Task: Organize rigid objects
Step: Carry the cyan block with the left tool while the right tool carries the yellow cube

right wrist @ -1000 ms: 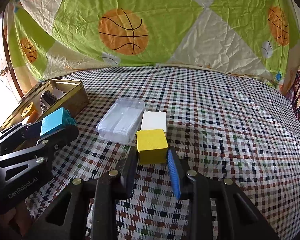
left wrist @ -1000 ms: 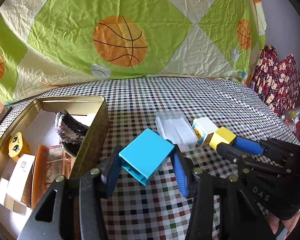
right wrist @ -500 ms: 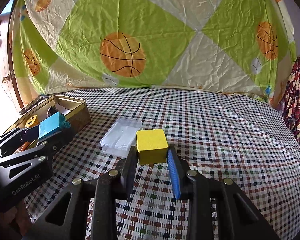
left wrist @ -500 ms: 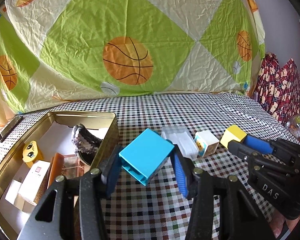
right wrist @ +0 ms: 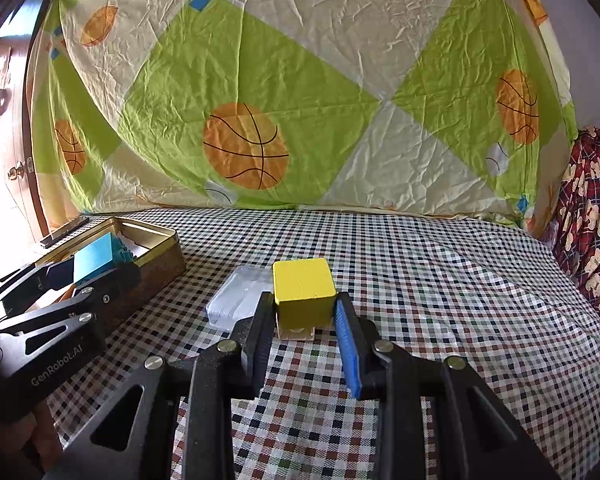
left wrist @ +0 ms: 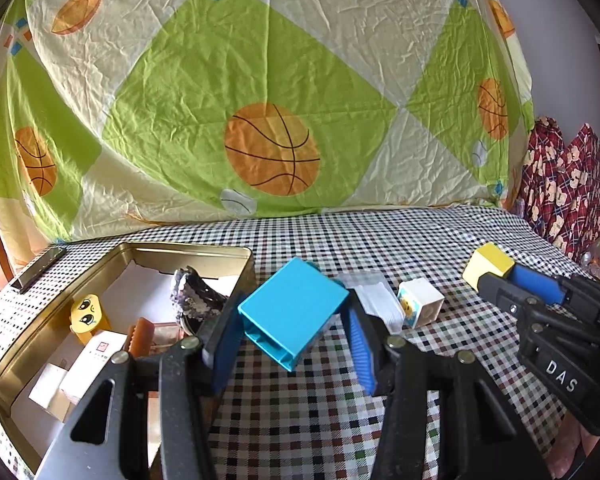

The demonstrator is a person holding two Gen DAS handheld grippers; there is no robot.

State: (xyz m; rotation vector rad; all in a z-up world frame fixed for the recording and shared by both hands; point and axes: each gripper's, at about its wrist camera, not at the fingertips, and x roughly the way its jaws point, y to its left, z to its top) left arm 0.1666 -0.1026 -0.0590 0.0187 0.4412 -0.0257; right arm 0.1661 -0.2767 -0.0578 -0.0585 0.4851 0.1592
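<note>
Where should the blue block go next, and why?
Probably a little further left, over the gold tin, then let go. The left gripper holds the blue block just beside the tin's right wall, and the tin already holds other small things with bare floor showing.

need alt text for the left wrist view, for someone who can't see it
The left gripper holds a tilted blue block beside an open gold tin of small items. At right, the right gripper holds a yellow block above a checkered cloth.
</note>
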